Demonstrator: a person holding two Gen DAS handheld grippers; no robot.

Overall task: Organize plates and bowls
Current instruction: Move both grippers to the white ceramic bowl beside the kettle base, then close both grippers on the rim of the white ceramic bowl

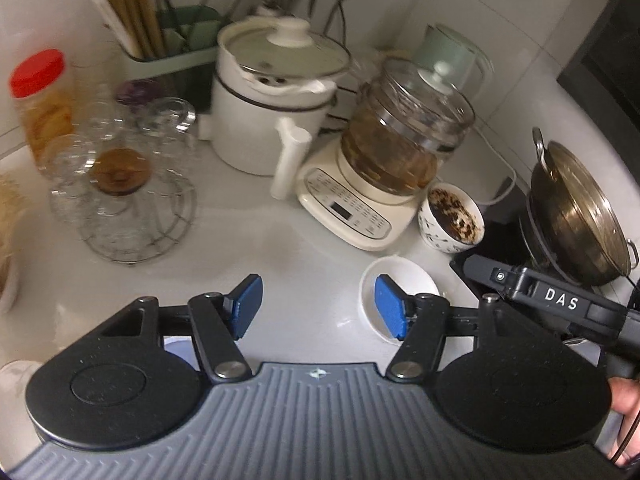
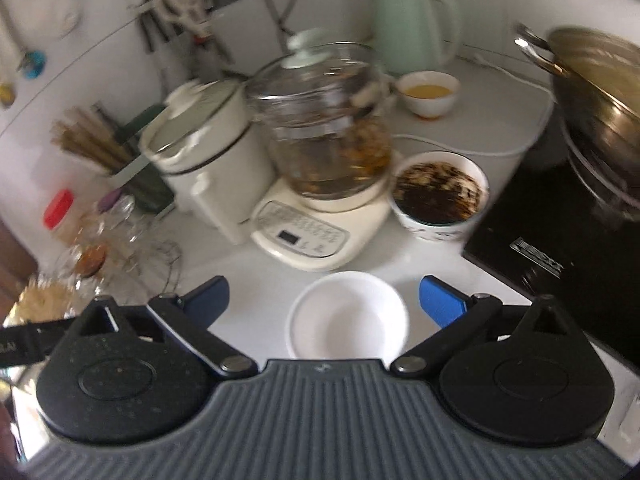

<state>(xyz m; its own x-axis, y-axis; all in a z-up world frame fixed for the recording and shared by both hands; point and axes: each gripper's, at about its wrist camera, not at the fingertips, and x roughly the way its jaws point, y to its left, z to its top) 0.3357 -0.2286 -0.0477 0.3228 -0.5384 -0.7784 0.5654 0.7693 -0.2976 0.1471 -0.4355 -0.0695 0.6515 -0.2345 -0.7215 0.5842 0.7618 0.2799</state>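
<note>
While both grippers' fingers gape empty, white dish [image 2: 347, 317] sits near counter's front edge, open counter [image 1: 248, 248] leftward

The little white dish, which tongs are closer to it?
Right. The right tongs hang open with the white dish between their fingers; the left tongs sit off to its left side, only one finger overlapping it.

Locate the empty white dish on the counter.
In the right wrist view the empty white dish sits on the counter, low and centre, just in front of the glass kettle's cream base, with the bowl of dark food behind it to the right.
</note>
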